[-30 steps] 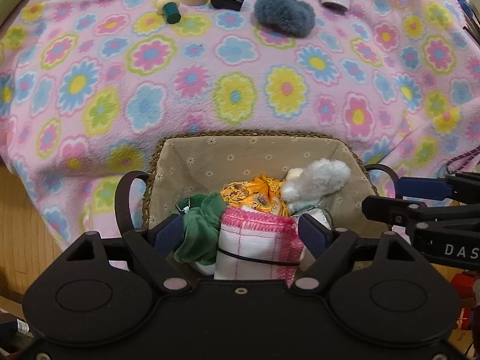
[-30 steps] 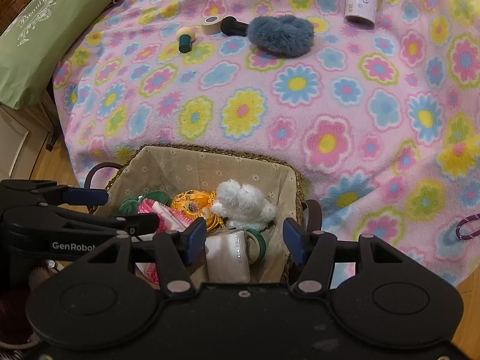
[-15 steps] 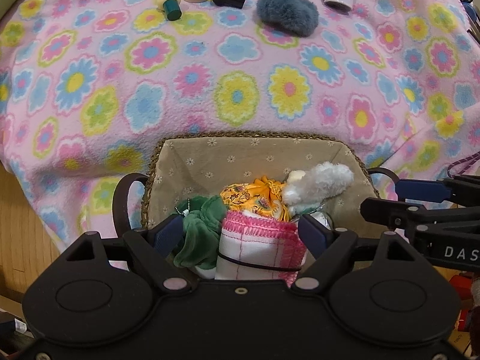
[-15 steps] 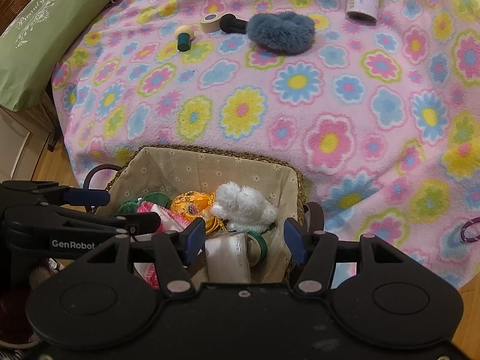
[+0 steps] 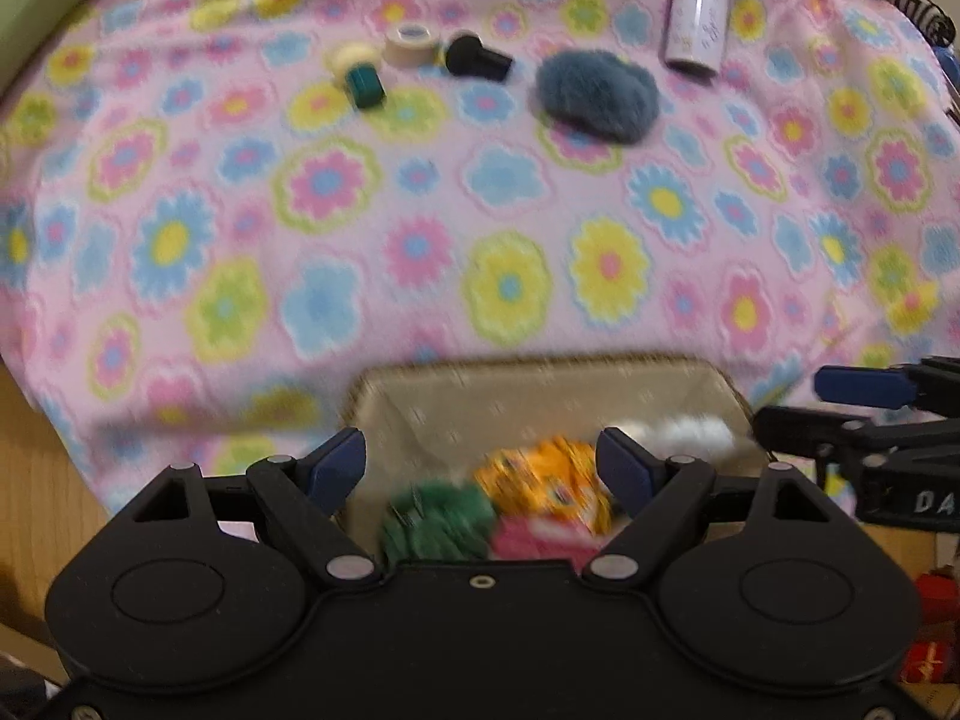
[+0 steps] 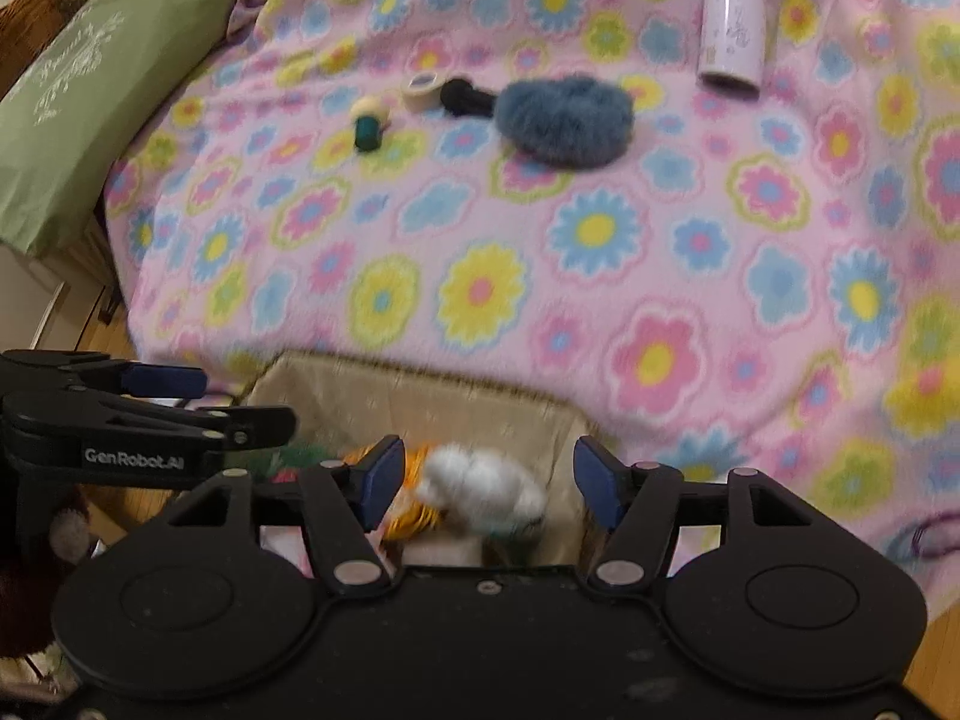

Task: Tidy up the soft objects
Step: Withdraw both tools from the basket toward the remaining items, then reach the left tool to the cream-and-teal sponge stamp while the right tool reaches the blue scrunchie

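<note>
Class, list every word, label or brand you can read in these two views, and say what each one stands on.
"GenRobot.AI": on the side of the left gripper, seen from the right wrist.
"DA", cut off by the frame edge: on the side of the right gripper, seen from the left wrist.
White script on the green pillow: too blurred to read.
Print on the white bottle: too blurred to read.

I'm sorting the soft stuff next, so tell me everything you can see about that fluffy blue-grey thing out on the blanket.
The fluffy blue-grey thing is a rounded, oblong puff of long, soft-looking fur, dusty blue with darker shading underneath. It lies flat on the flowered pink blanket, far from the basket and from both grippers. A black brush-like item lies right at its left end; whether they touch is unclear. A white bottle lies apart, beyond it to the right. No fastening or label shows.
</note>
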{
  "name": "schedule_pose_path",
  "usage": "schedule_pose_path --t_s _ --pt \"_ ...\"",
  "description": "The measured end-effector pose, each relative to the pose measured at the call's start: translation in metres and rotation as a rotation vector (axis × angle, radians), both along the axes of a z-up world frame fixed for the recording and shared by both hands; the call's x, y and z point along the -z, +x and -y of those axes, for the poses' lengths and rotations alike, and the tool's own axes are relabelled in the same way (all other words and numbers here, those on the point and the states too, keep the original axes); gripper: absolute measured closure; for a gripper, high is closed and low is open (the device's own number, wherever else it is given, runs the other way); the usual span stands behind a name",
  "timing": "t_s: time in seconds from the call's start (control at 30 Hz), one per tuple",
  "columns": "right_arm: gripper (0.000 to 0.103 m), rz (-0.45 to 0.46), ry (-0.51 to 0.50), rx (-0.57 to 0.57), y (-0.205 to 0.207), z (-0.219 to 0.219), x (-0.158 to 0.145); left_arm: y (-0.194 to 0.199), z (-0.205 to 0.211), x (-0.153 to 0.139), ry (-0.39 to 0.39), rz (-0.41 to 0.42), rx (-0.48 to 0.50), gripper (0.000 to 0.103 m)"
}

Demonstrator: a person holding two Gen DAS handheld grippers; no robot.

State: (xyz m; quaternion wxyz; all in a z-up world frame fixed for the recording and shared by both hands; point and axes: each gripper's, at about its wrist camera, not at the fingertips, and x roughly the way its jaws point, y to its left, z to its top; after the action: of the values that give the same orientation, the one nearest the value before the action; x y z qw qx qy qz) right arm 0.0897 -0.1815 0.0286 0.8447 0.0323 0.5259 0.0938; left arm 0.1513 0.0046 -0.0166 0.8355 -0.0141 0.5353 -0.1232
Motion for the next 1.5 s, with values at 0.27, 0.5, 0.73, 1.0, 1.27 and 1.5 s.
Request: schedule_pose_path --t_s 0.27,0.5,0.73,1.0,1.27,1.5 --pt "0.036 0.113 0.012 0.073 0.044 0.013 -0.006 0.041 -0.010 -0.002 0.050 0.131 -0.022 0.023" --pt "0.034 0.172 0.005 0.127 0.086 0.017 0.007 0.090 -0.021 0.009 0.089 0.215 -0.109 0.023" --pt "0.030 0.327 -0.098 0.138 0.124 0.011 0.032 0.140 -0.034 0.024 0.165 0.276 -0.222 0.023" --pt "0.030 0.356 -0.167 0.089 0.171 0.007 0.087 0.170 -0.037 0.046 0.189 0.270 -0.254 0.023" --pt "0.000 0.379 -0.135 0.061 0.191 0.012 0.108 0.185 -0.028 0.066 0.157 0.269 -0.208 0.022" --pt "0.000 0.385 -0.130 0.060 0.190 0.011 0.111 0.173 -0.038 0.056 0.116 0.307 -0.212 0.022"
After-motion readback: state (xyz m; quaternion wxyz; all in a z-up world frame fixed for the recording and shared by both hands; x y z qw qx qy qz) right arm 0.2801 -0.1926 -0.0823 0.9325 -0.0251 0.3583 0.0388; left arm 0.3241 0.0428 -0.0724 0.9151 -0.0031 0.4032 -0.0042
